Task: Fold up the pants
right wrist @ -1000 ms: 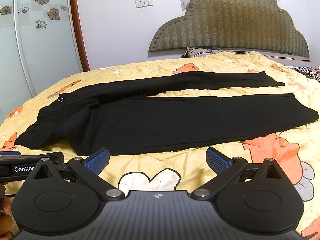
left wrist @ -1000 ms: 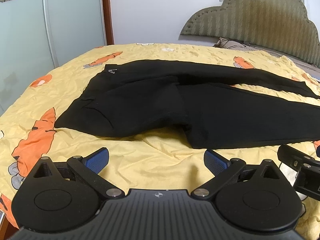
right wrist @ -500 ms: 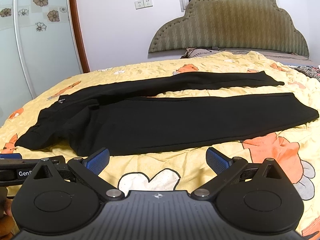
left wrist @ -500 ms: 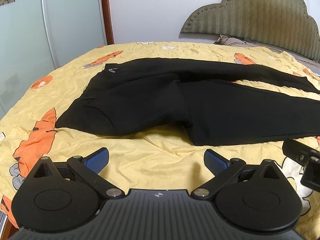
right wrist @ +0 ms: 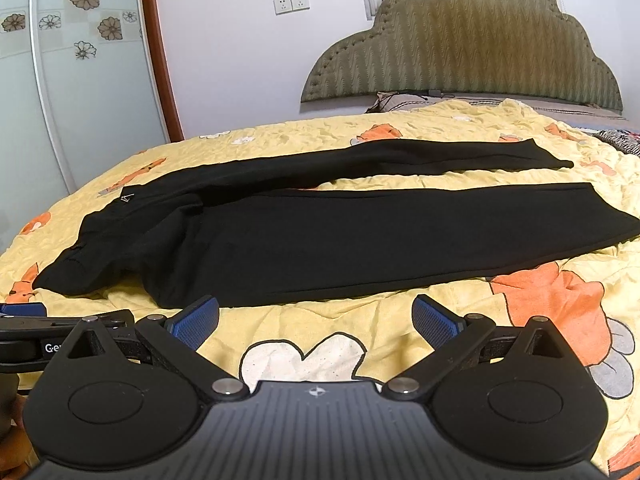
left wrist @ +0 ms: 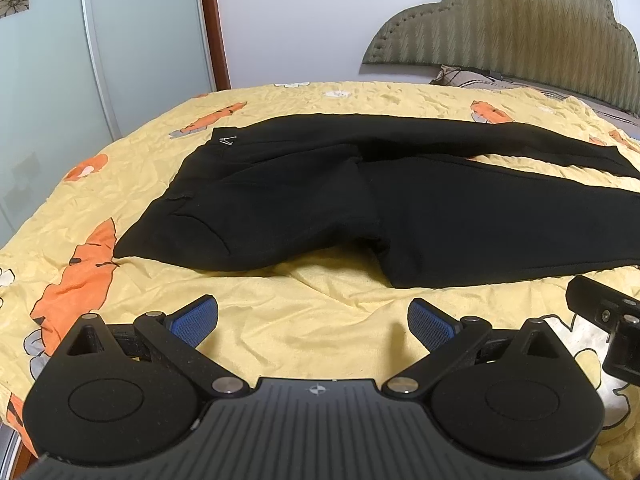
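Black pants [left wrist: 360,200] lie spread on the yellow cartoon-print bedspread [left wrist: 300,292], waist to the left and both legs running right. In the right wrist view the pants [right wrist: 360,236] show full length, with the far leg angled away from the near one. My left gripper [left wrist: 312,318] hovers open just short of the crotch and seat edge, with nothing between its blue pads. My right gripper [right wrist: 314,318] is open too, in front of the near leg's lower edge. Each gripper shows at the edge of the other's view.
An upholstered headboard [right wrist: 460,52] and pillows stand at the far right end of the bed. Sliding glass doors [left wrist: 100,48] with flower decals and a wooden frame line the left side. The bed's near-left edge [left wrist: 12,432] drops off beside my left gripper.
Both grippers have eased slightly closer to the pants and the view has shifted a little. The pants have not moved and both grippers stay open.
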{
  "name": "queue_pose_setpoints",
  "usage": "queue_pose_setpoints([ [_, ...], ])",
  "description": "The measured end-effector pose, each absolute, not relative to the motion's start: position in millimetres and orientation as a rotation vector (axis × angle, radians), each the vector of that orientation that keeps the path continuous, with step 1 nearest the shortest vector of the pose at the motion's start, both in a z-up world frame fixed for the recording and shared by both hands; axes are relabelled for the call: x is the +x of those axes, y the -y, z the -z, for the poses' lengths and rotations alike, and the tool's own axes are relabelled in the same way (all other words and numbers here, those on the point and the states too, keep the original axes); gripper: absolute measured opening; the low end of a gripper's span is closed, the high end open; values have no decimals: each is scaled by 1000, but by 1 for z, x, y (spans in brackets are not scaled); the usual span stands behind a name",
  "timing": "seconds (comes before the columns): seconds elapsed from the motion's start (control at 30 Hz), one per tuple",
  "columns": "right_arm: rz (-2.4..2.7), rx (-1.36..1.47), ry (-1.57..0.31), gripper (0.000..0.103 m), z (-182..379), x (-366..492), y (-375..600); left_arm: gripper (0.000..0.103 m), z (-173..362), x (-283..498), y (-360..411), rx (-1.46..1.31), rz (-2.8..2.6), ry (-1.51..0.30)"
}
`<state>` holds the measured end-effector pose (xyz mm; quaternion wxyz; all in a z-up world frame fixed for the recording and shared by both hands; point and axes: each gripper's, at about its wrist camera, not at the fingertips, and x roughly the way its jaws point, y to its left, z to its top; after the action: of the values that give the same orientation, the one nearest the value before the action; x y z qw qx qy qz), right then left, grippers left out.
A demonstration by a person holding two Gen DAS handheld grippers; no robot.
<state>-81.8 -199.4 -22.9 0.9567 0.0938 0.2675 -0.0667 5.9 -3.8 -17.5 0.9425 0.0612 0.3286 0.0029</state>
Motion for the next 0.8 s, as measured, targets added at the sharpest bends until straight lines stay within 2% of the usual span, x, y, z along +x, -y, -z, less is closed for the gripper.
queue_pose_setpoints([
  [0.8, 111, 186, -551, 103, 23, -82, 199, 103, 21, 6, 3, 134, -11, -680],
])
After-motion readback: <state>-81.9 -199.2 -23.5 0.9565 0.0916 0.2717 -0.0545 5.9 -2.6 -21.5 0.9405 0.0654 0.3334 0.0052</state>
